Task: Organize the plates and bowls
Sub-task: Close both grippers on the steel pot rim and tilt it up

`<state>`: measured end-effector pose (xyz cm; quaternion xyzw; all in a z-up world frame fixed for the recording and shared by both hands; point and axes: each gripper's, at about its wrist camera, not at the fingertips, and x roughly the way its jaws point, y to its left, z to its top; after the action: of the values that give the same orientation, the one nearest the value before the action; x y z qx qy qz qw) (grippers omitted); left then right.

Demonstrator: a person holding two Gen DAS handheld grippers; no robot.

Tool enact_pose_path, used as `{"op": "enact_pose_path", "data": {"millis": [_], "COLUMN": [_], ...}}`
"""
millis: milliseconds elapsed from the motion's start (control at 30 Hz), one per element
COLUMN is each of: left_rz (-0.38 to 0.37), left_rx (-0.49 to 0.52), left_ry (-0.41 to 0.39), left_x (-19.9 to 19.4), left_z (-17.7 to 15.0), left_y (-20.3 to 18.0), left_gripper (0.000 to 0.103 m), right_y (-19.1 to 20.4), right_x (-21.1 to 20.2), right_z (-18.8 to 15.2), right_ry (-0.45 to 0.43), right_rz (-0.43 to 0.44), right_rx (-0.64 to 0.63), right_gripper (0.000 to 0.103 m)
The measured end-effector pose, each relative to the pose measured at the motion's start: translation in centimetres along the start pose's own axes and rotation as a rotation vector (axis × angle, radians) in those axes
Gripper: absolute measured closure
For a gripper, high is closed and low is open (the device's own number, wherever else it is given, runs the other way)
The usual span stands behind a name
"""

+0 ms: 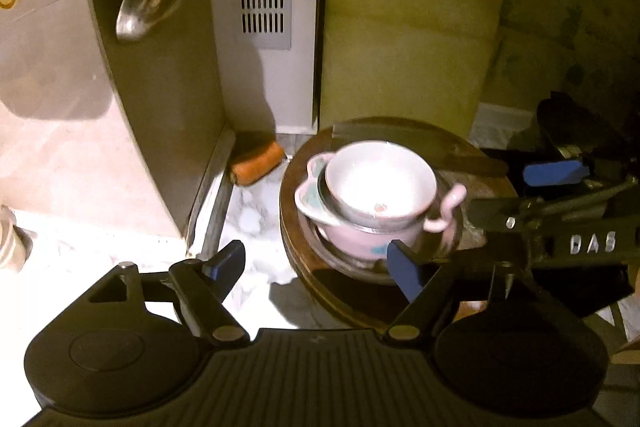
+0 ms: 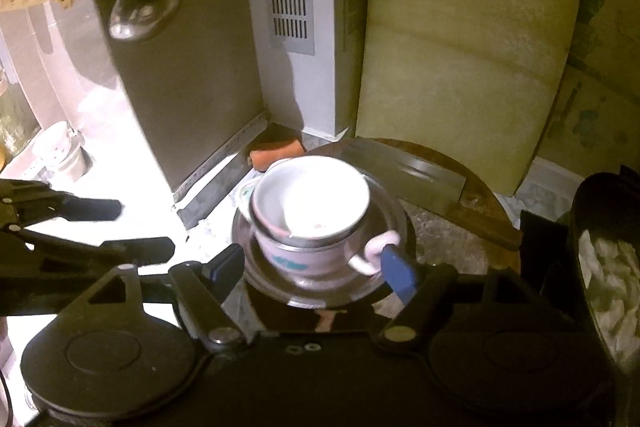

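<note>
Both grippers, left and right, hung open and empty around the stack, where a white bowl nested in a pink cup on a steel plate, apparently just set down on the round board. Glare washed out the counter, and blur hid how squarely they sat.

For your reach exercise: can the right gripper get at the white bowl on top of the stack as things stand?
Probably yes. The right gripper is open, the white bowl sits uncovered atop the stack straight ahead, and nothing lies between them.
</note>
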<state>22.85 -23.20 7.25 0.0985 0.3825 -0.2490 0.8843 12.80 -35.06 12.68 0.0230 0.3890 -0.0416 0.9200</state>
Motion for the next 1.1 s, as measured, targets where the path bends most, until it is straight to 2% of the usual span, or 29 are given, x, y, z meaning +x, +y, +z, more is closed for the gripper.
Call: {"op": "enact_pose_path", "data": {"millis": [167, 533, 767, 933, 1000, 1100], "left_rz": [0.003, 0.000, 0.026, 0.023, 0.022, -0.007], "left_rx": [-0.035, -0.121, -0.129, -0.159, -0.174, -0.199], "left_ry": [0.001, 0.040, 0.067, 0.115, 0.130, 0.146], "left_x": [2.0, 6.3, 8.5, 10.3, 10.9, 11.7], "left_z": [0.5, -0.1, -0.9, -1.5, -1.7, -1.9], "left_y": [0.6, 1.9, 1.7, 2.2, 2.5, 2.9], "left_gripper": [0.025, 0.025, 0.025, 0.025, 0.025, 0.026], "right_y": [-3.0, -8.7, -11.2, -11.9, -12.1, -12.3], "right_x": [1.5, 6.3, 9.8, 12.3, 13.0, 13.9], "right_z": [1.3, 2.4, 2.5, 2.5, 2.5, 2.4], "right_ry": [-0.004, 0.047, 0.096, 0.133, 0.145, 0.160], "right_rz": [0.001, -0.018, 0.018, 0.039, 0.043, 0.053], "right_rx": [0.040, 0.123, 0.188, 0.204, 0.202, 0.199], "right_gripper": [0.023, 0.022, 0.022, 0.024, 0.030, 0.033]}}
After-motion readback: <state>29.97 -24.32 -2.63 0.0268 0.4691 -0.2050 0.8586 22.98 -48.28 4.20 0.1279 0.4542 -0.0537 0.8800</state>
